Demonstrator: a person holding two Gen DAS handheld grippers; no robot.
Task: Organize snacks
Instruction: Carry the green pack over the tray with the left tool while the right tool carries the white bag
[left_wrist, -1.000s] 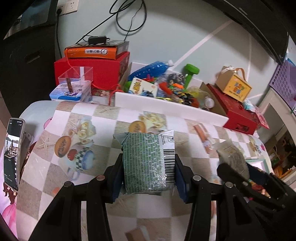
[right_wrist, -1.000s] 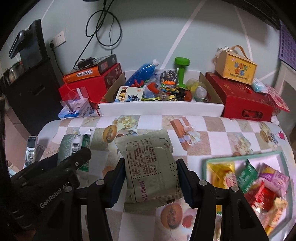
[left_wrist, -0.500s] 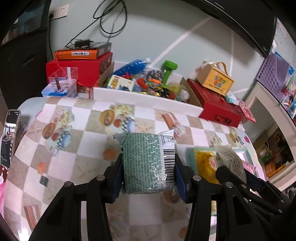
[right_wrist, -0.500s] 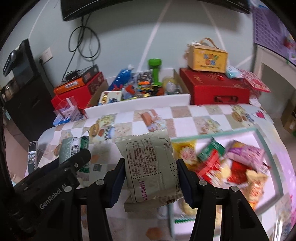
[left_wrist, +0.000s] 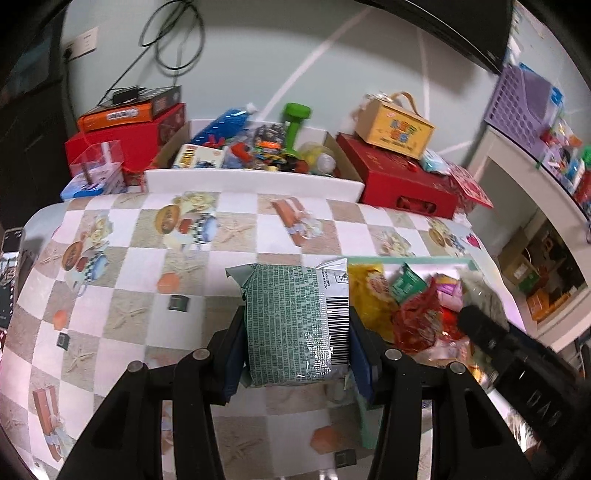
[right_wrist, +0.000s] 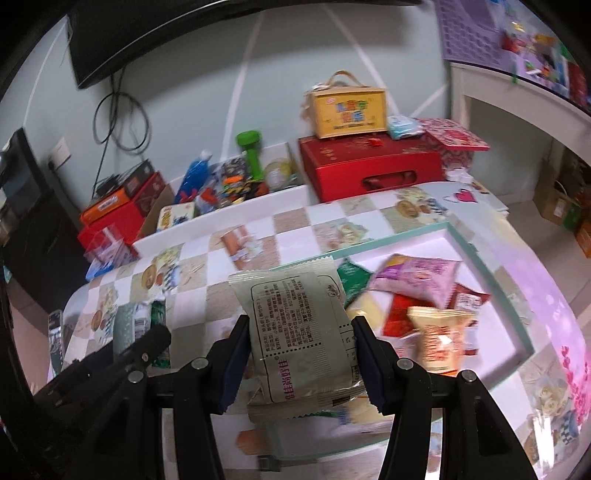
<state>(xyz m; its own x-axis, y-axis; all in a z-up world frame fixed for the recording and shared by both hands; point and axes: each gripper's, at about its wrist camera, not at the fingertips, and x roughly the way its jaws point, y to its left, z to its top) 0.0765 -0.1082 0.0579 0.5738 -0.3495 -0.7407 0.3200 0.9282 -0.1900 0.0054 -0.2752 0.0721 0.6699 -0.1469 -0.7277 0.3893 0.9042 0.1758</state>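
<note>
- Left wrist view, far left edge: we see a phone (left_wrist: 9, 273) standing at the edge of the checkered tablecloth (left_wrist: 122, 295).
- Upper left: stacked red and orange boxes (left_wrist: 125, 136), beside them a white open box (left_wrist: 255, 177) full of mixed items with a green dumbbell (left_wrist: 295, 125) sticking up.
- Centre bottom: our left gripper (left_wrist: 297, 347) is clamped on a green printed snack pack (left_wrist: 291, 321), pads pressing both sides, barcode strip on its right side, pack held above the cloth.
- Right of centre: the tray (left_wrist: 417, 260) with a teal rim holds a heap of snack packets (left_wrist: 410, 306); the view is blurred there.
- Lower right: black body of the other gripper enters the frame.
- Right wrist view, lower left: the left gripper's black body shows, with the green pack beyond its tip.
- Centre bottom: our right gripper (right_wrist: 301, 354) is clamped on a grey-green snack pack (right_wrist: 299, 332), printed back facing us, held over the tray's near left part.
- Right: the tray (right_wrist: 491, 280) holds a pink packet (right_wrist: 417, 277), a red one and a beige one (right_wrist: 439, 339).
- Upper right: yellow handled box (right_wrist: 349, 110) sits on a red case (right_wrist: 369, 170).
</note>
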